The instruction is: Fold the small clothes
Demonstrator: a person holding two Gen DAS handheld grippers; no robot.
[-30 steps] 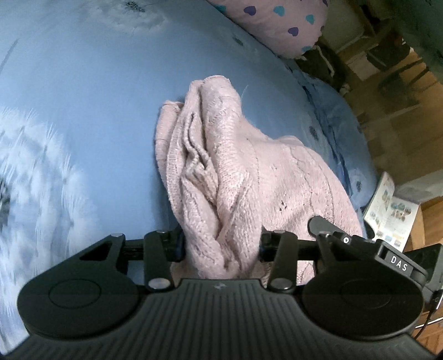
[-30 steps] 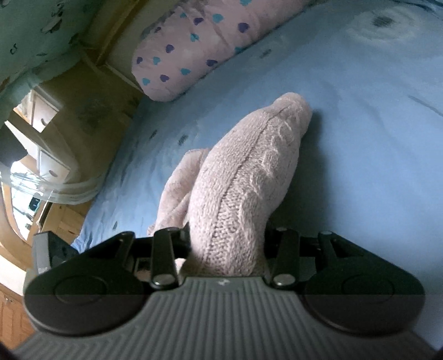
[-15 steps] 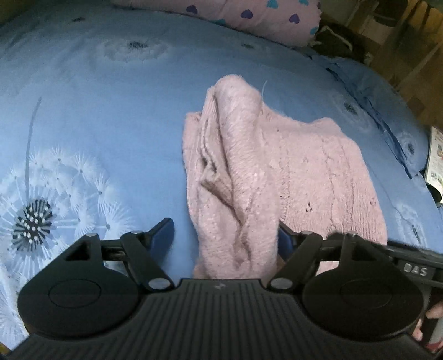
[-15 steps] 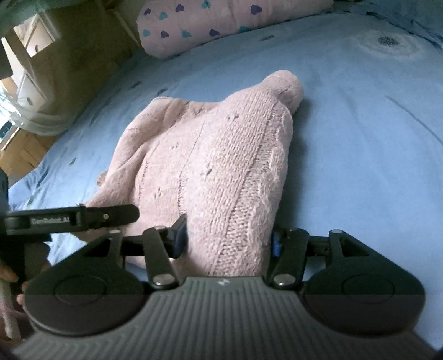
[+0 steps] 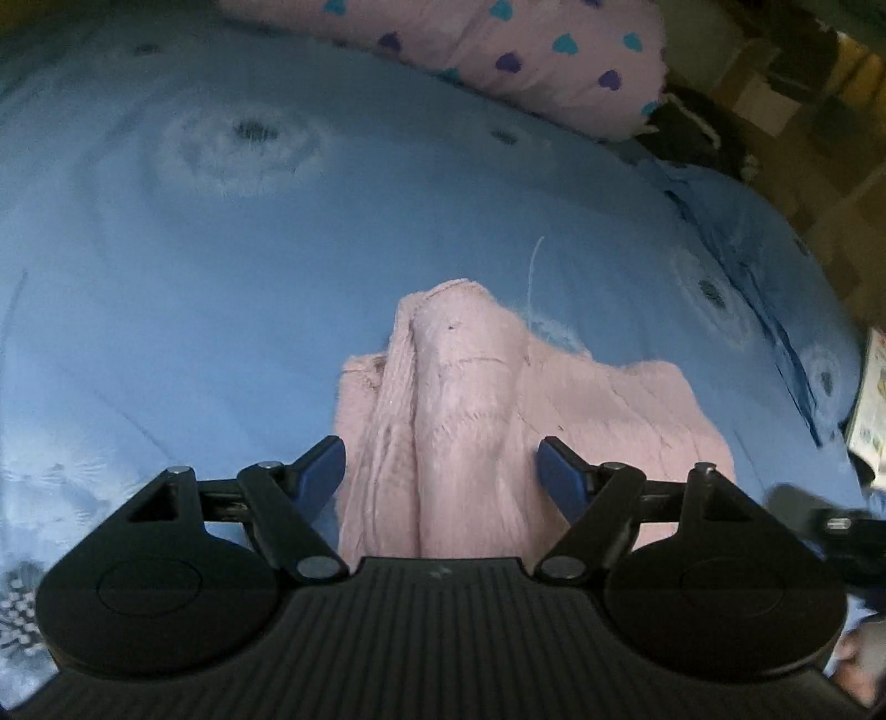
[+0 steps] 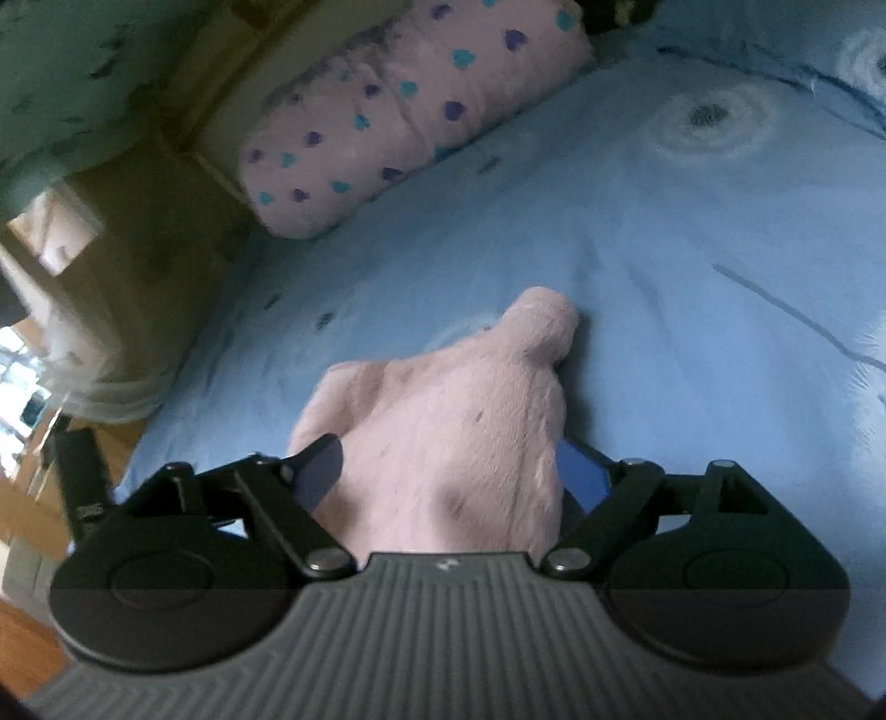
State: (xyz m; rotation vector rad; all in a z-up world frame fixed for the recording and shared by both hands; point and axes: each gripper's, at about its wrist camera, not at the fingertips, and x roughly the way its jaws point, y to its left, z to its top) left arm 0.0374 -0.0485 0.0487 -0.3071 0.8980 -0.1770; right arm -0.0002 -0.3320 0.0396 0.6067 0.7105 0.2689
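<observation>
The blue bedspread printed with white dandelion heads (image 5: pixel 277 288) covers the bed, with a pink pillow dotted with purple and teal hearts (image 5: pixel 498 50) at twelve o'clock. The small pale-pink knitted sweater (image 5: pixel 476 421) lies on the bedspread, partly folded, a bunched ridge running toward twelve o'clock. A second ago both grippers pinched this knit; now it is released and settled, so one fold looks complete. The left gripper (image 5: pixel 443 471) has its fingers (image 5: pixel 318 468) spread wide, the ridge between them at six o'clock but unpressed. The right gripper (image 6: pixel 454 476) is opening its fingers (image 6: pixel 315 471), the sweater (image 6: pixel 443 432) lying loose between them.
</observation>
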